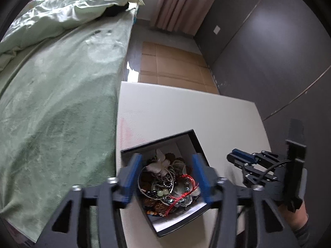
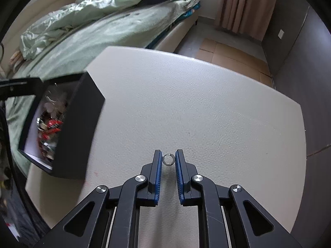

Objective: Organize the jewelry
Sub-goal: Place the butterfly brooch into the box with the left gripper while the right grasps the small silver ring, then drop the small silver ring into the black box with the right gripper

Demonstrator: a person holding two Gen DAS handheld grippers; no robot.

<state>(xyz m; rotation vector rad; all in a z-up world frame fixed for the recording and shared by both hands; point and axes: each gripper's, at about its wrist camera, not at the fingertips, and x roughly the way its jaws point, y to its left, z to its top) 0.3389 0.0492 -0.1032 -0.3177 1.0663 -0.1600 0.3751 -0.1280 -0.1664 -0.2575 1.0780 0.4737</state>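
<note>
A black box [image 1: 187, 139] full of tangled bracelets, beads and a red cord sits between the blue pads of my left gripper [image 1: 168, 177], which is shut on the box's side walls and holds it tilted over the white table [image 1: 175, 111]. The box also shows at the left of the right wrist view [image 2: 82, 124], lifted and tilted. My right gripper [image 2: 168, 159] holds a small silver ring [image 2: 168, 159] between its fingertips just above the table. The right gripper shows in the left wrist view [image 1: 235, 158] to the right of the box.
A bed with a green sheet [image 1: 62, 103] and a rumpled quilt [image 1: 62, 14] lies along the table's left edge. Cardboard [image 1: 171, 66] covers the floor beyond the table. Pink curtains [image 1: 186, 4] and a dark wall [image 1: 269, 51] stand at the right.
</note>
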